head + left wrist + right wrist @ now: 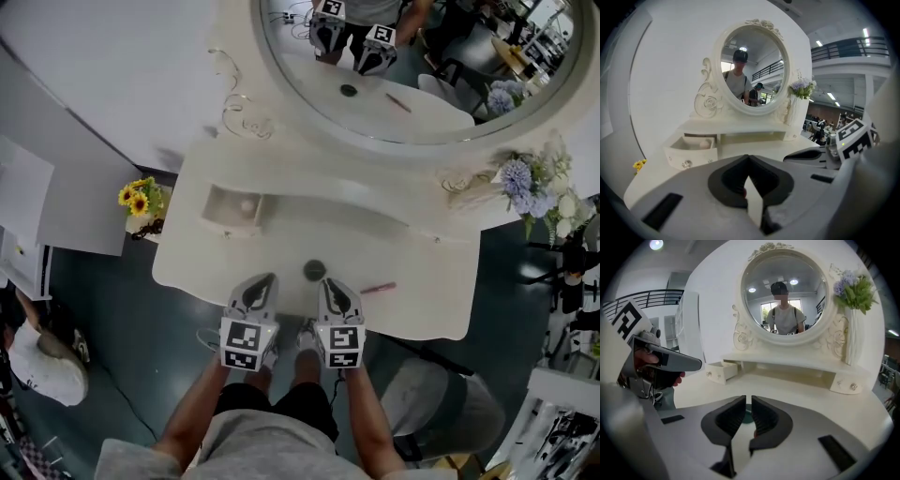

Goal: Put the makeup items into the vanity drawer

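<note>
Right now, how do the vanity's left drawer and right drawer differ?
The left drawer is pulled out toward the person, while the right drawer is shut. The left drawer's inside is open to view and holds a pale round item; nothing can be seen inside the right drawer. Both are cream-white.

Desk point(412, 253) is looking like cream-painted wood, smooth w/ soft satin sheen. Mirror point(441, 56), upper right of head view, is reflecting as glossy glass. Drawer point(703, 153) knob point(686, 164) is glinting like clear cut crystal. Left tongs point(748, 164) & right tongs point(748, 404) are showing matt grey plastic shells; pads point(764, 418) are looking black, ribbed, rubbery. Floor point(122, 291) is shining dark, smooth.
</note>
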Available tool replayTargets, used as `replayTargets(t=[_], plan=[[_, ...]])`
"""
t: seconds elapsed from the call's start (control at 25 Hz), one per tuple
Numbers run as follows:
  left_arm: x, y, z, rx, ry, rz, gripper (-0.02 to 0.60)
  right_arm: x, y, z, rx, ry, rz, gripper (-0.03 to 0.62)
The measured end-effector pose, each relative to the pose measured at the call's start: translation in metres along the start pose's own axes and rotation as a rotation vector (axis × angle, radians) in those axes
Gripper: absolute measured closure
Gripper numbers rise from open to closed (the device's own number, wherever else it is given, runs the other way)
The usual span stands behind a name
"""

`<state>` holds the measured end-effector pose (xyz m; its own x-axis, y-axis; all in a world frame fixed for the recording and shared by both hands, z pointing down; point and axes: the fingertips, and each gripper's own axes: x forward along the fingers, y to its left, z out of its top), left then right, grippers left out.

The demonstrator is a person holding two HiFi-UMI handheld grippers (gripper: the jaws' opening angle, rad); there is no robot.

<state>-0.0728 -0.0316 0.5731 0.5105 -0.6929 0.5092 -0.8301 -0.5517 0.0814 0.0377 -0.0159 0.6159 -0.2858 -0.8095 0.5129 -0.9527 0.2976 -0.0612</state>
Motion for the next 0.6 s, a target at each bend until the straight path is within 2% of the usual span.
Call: replayTargets(t=[0.08,0.16,0.24,0.44,0.6], plan=[[0.002,0.0,-0.007,-0.005,0.015,-0.002,0.581,0.009,0.002,-0.009,-0.002,0.033,0.018,0.532],[0.004,0.002,-0.013,-0.013,0.027,0.002,0.581,0.018,0.005,-0.015,0.002,0.063,0.045,0.428],[0.005,0.004,-0.018,-0.023,0.034,0.008,0.581,0.024,0.007,-0.021,-0.003,0.09,0.061,0.399],[0.01,0.007,-0.023,-0.032,0.043,0.015,0.581,0.04,0.007,-0.035,-0.034,0.169,0.082,0.355],[0.014,0.007,-0.024,-0.037,0.048,0.014,0.581,0.049,0.006,-0.043,-0.055,0.232,0.094,0.352]])
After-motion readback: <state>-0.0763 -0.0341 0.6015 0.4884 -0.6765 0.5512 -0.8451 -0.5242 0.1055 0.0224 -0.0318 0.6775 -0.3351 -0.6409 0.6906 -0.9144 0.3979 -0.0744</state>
